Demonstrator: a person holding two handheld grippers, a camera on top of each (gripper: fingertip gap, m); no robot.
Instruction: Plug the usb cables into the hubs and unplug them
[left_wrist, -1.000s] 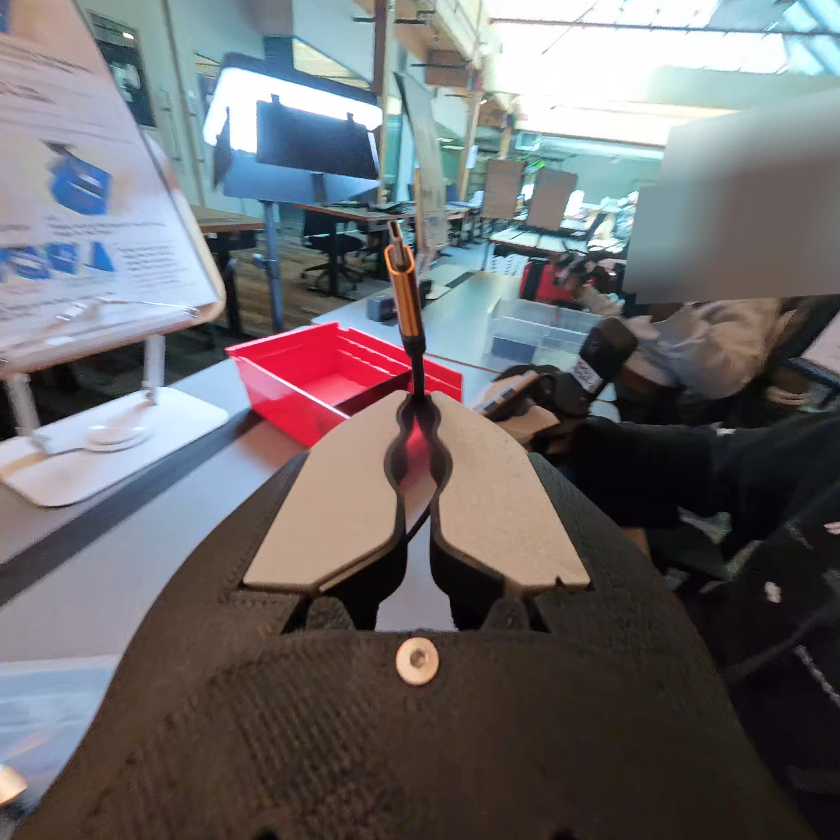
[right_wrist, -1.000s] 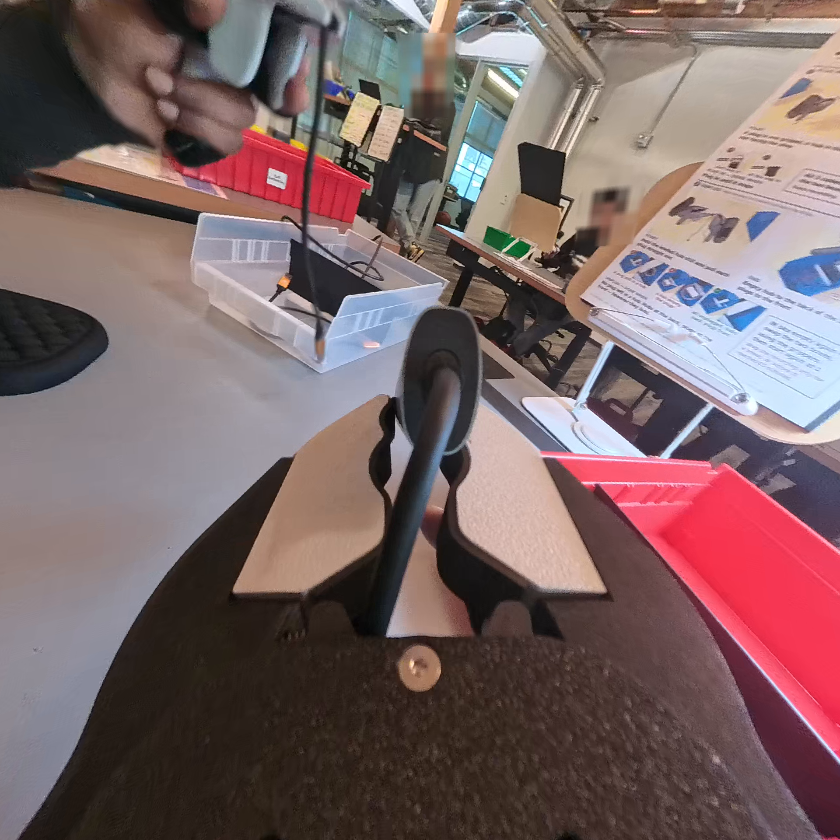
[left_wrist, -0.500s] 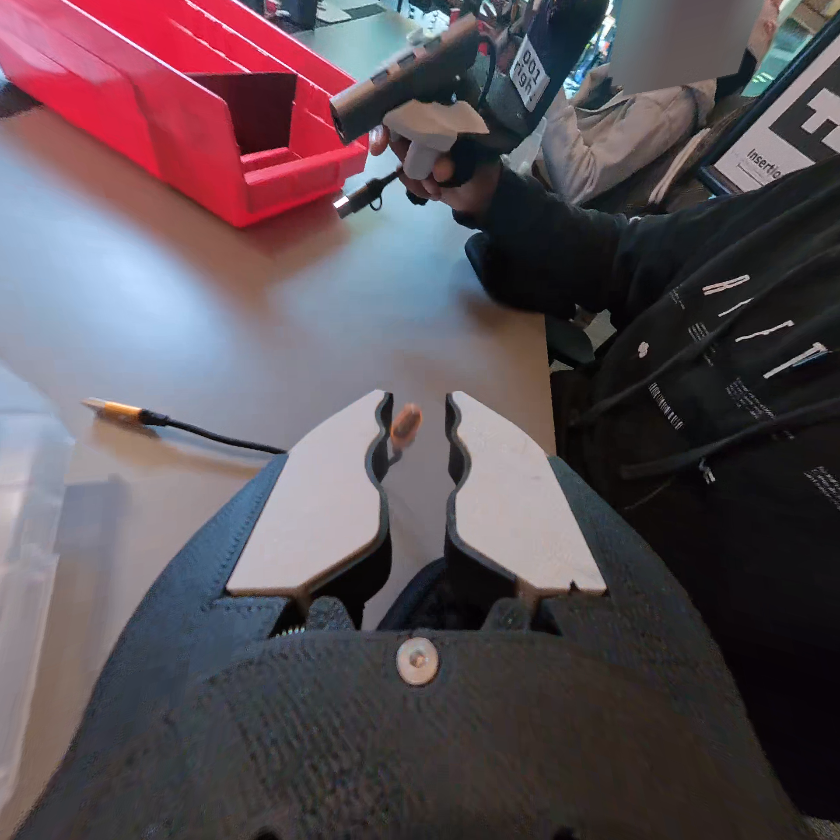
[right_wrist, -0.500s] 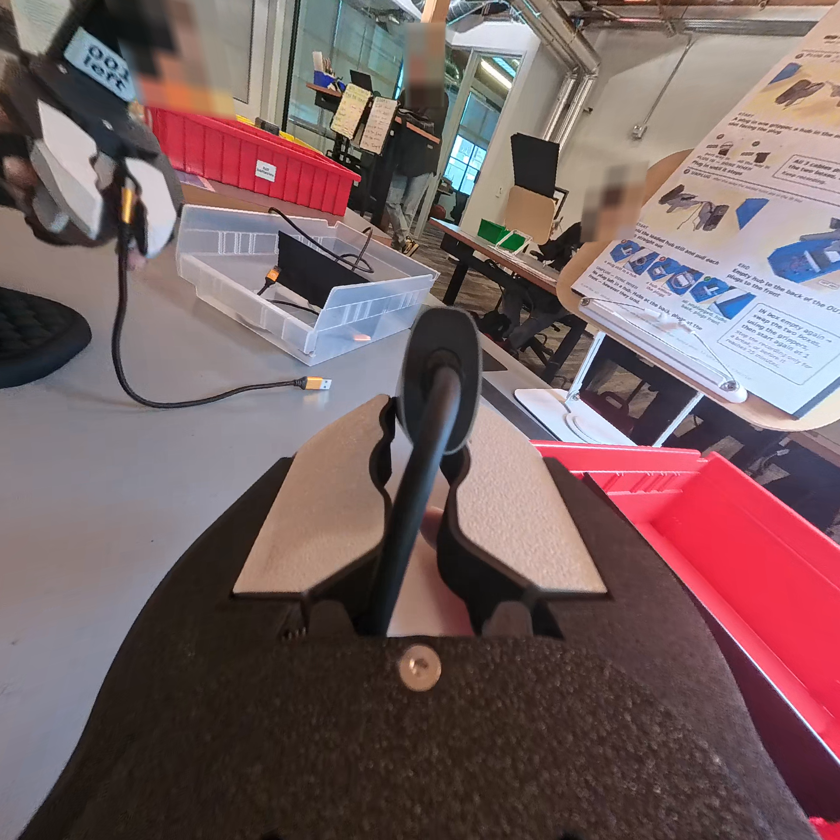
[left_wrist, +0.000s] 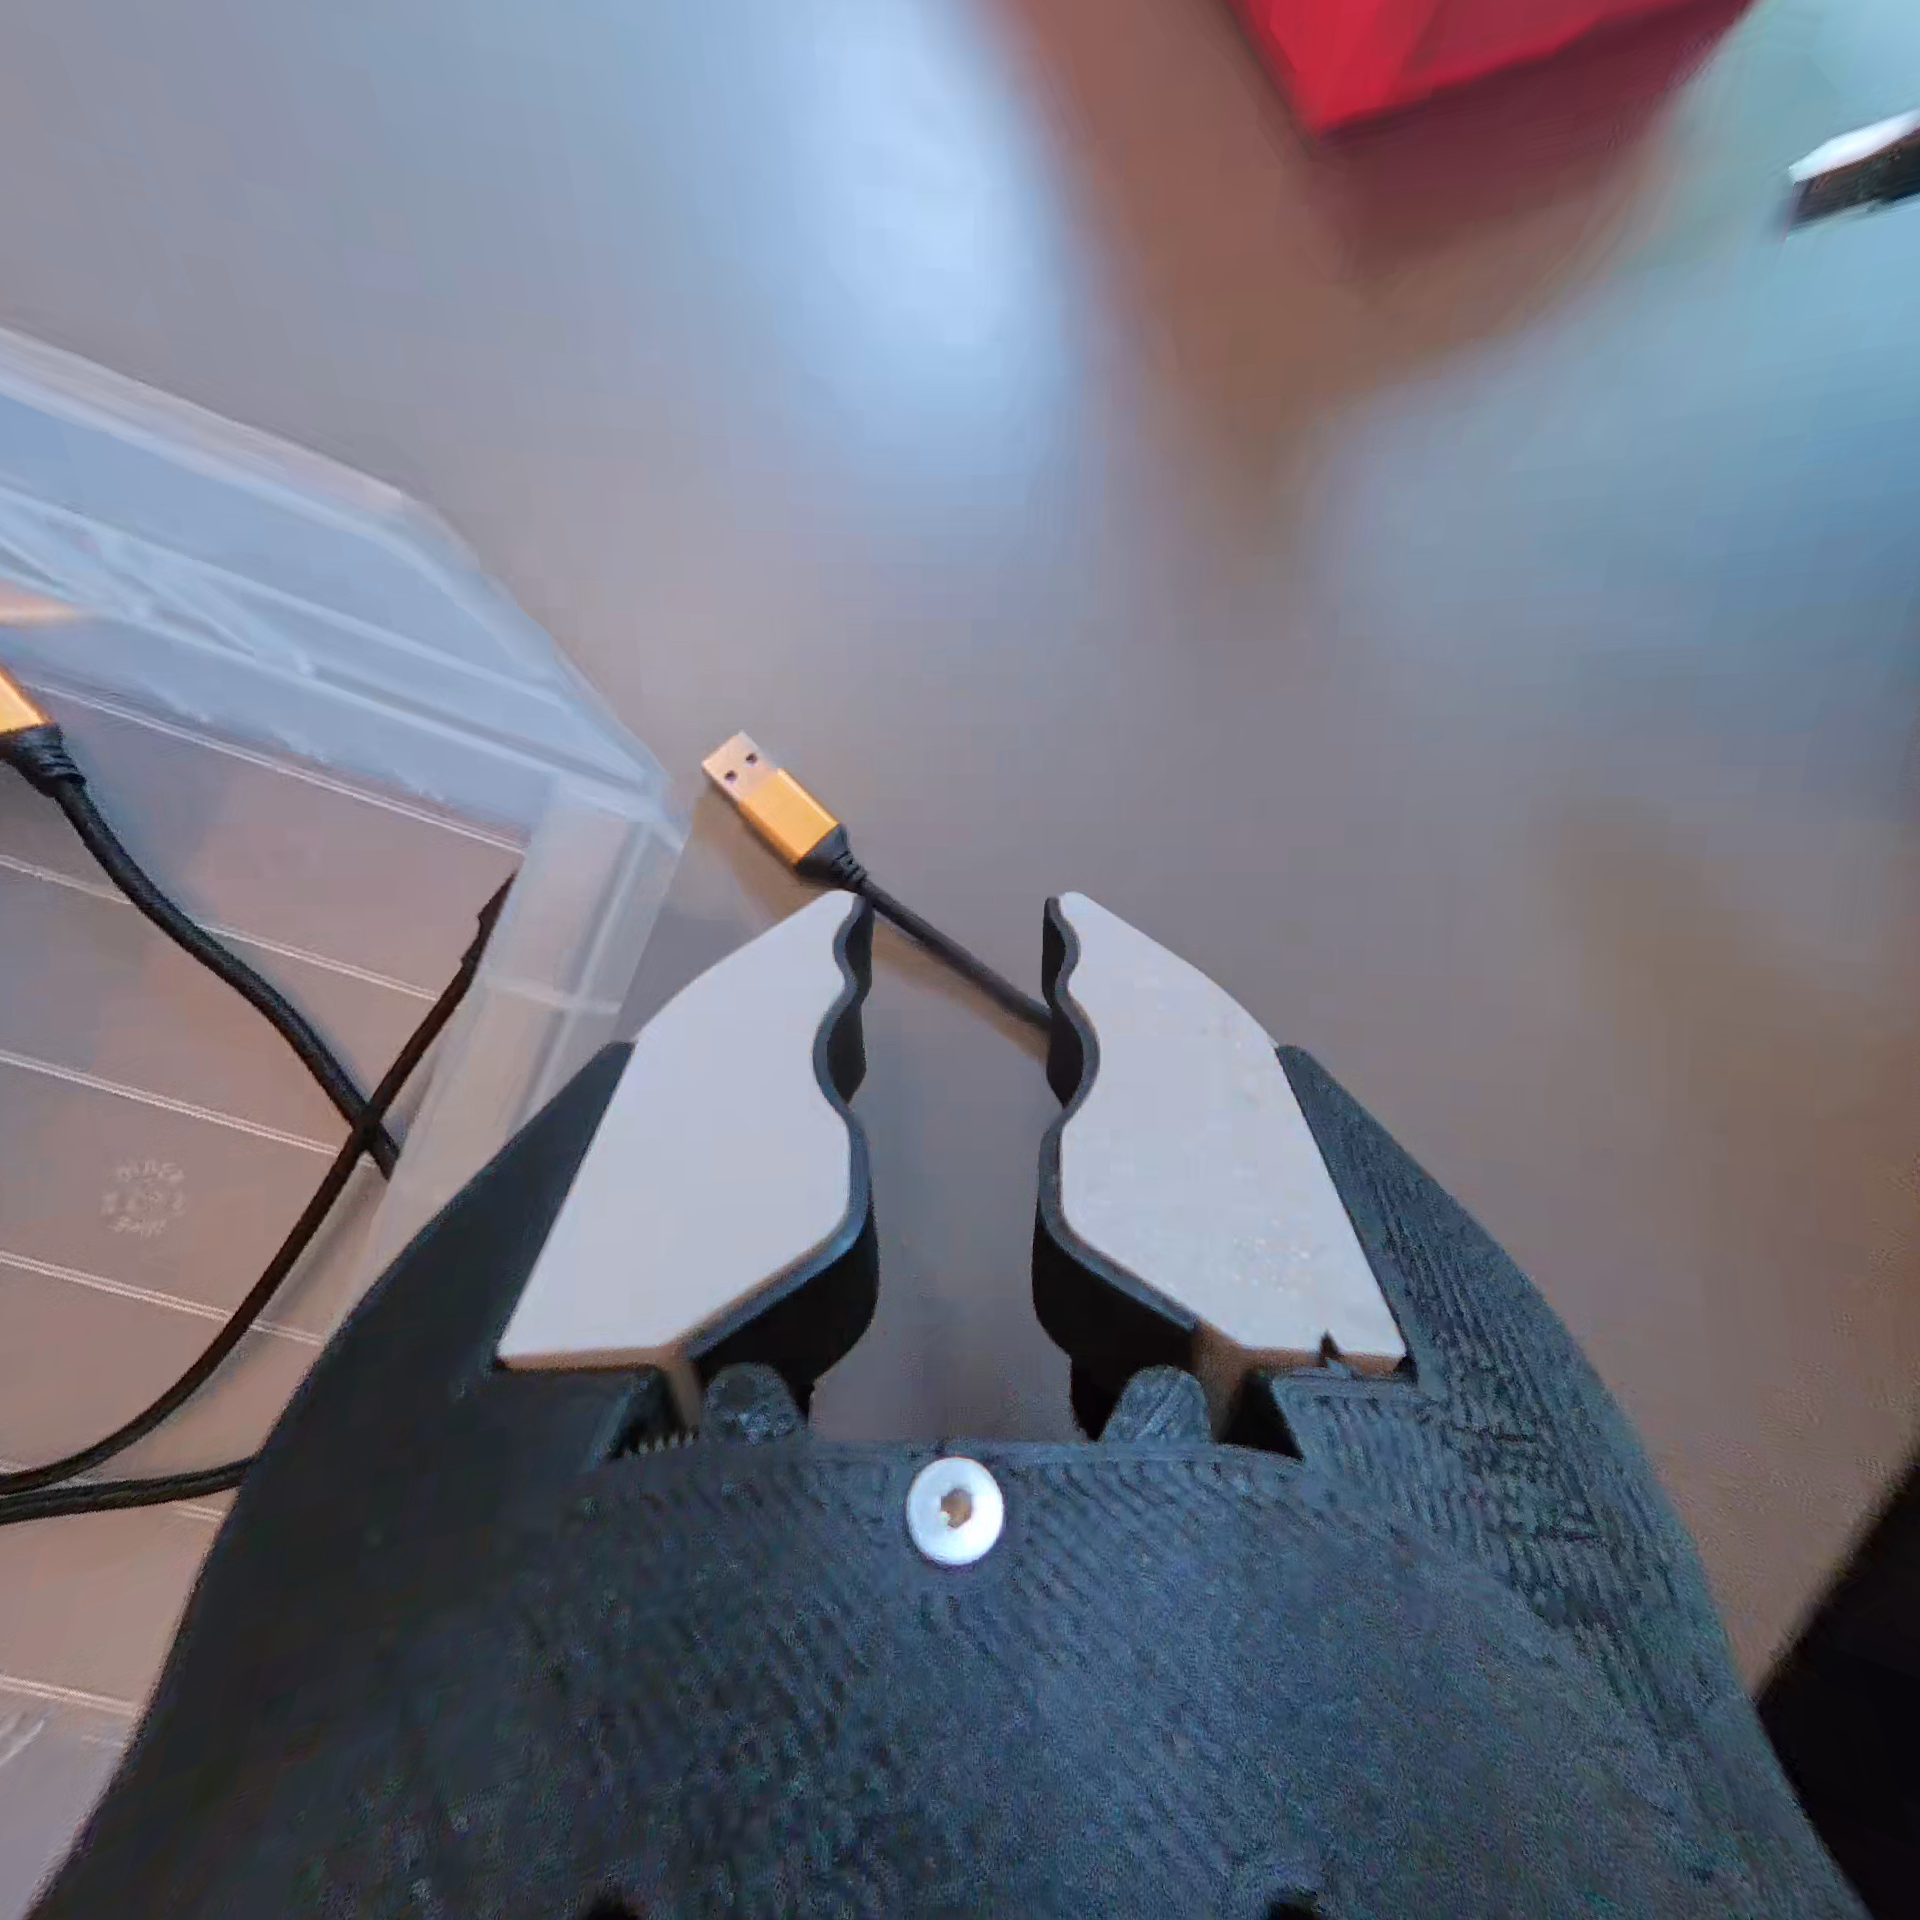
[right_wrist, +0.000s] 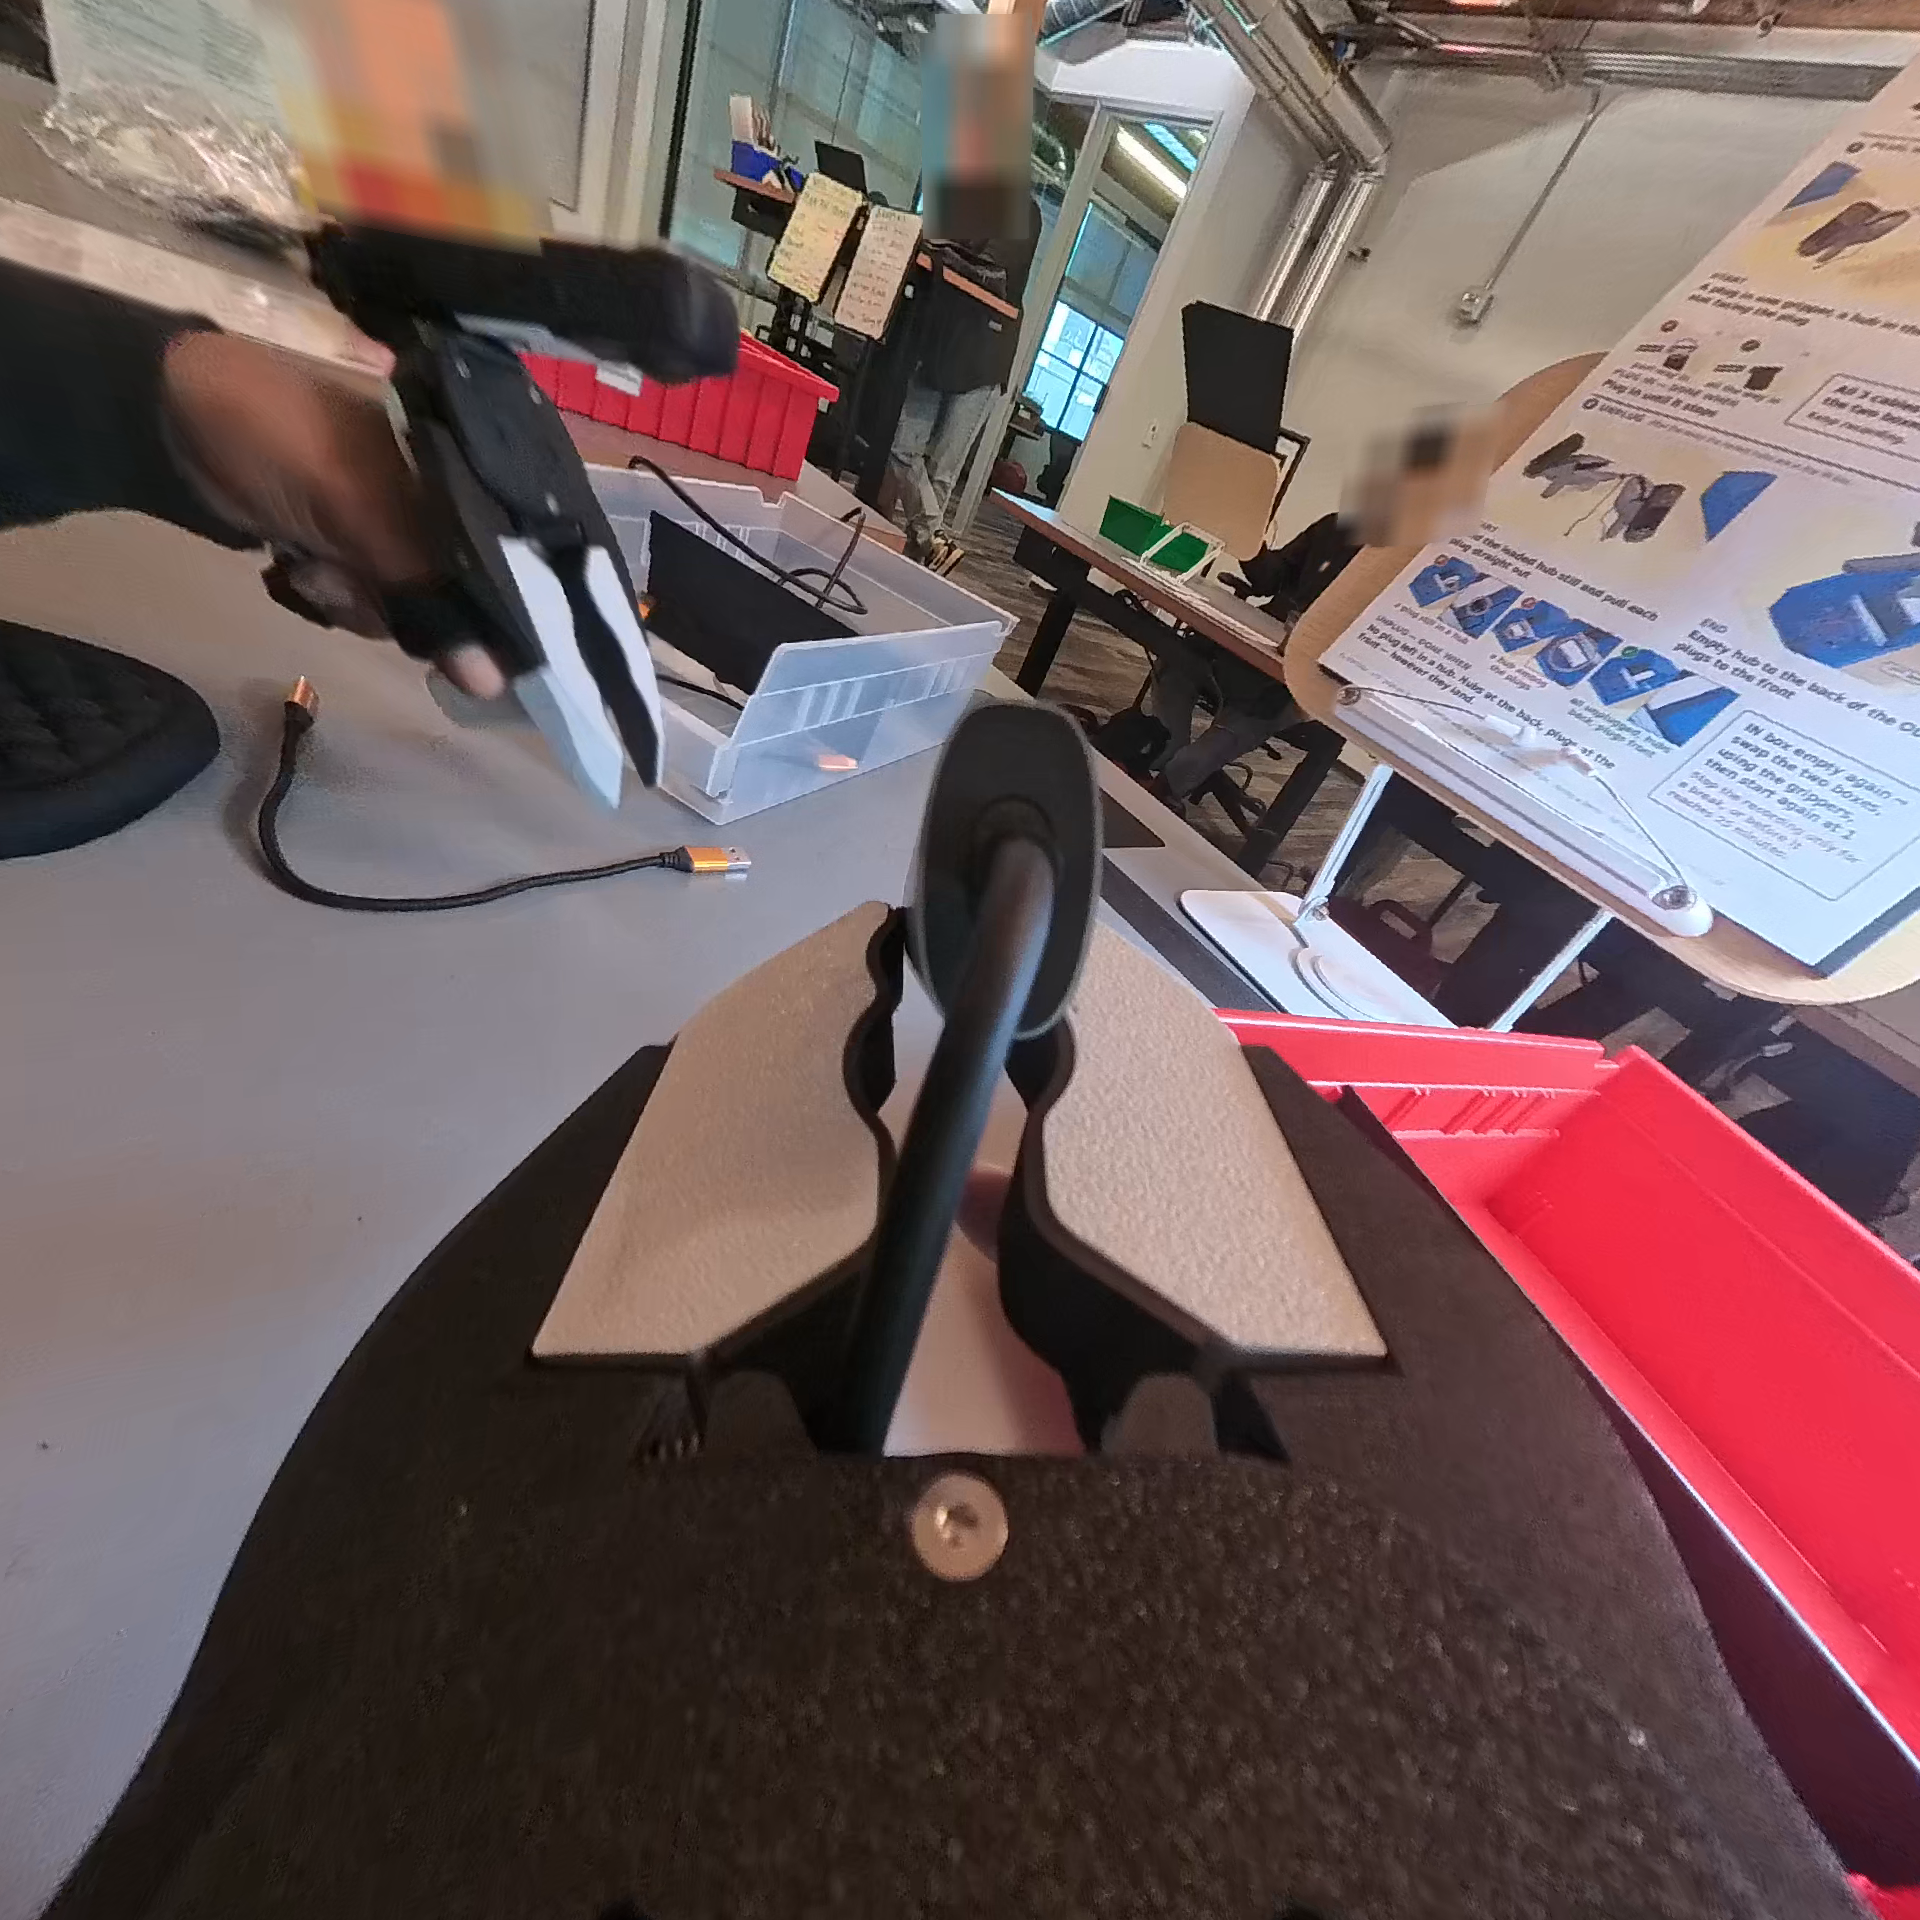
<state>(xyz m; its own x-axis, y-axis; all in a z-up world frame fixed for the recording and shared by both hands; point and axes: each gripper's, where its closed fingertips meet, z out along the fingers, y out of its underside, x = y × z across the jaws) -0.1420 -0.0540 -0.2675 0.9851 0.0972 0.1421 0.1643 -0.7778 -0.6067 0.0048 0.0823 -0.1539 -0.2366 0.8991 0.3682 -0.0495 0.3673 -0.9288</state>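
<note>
A black USB cable lies loose on the grey table, its orange plug (left_wrist: 769, 805) just ahead of my left gripper (left_wrist: 951, 914). The left gripper is open and empty, and the cable runs under the gap between its fingertips. In the right wrist view the same plug (right_wrist: 707, 860) lies on the table, with the left gripper (right_wrist: 629, 779) hovering above and left of it. My right gripper (right_wrist: 992, 935) is shut on a dark grey hub (right_wrist: 1003, 831), held end-on above the table with its own black cord running back between the jaws.
A clear plastic bin (left_wrist: 312, 665) with more cables sits left of the plug and also shows in the right wrist view (right_wrist: 831, 665). A red bin (right_wrist: 1662, 1247) lies at the right, an instruction board on a stand (right_wrist: 1662, 623) behind it, a black pad (right_wrist: 83, 738) at far left. Tip to tip, the grippers are about 25 cm apart.
My left gripper let go of the cable, which now lies on the table, and swung down to hover over its orange plug. The right gripper and hub stayed put.
</note>
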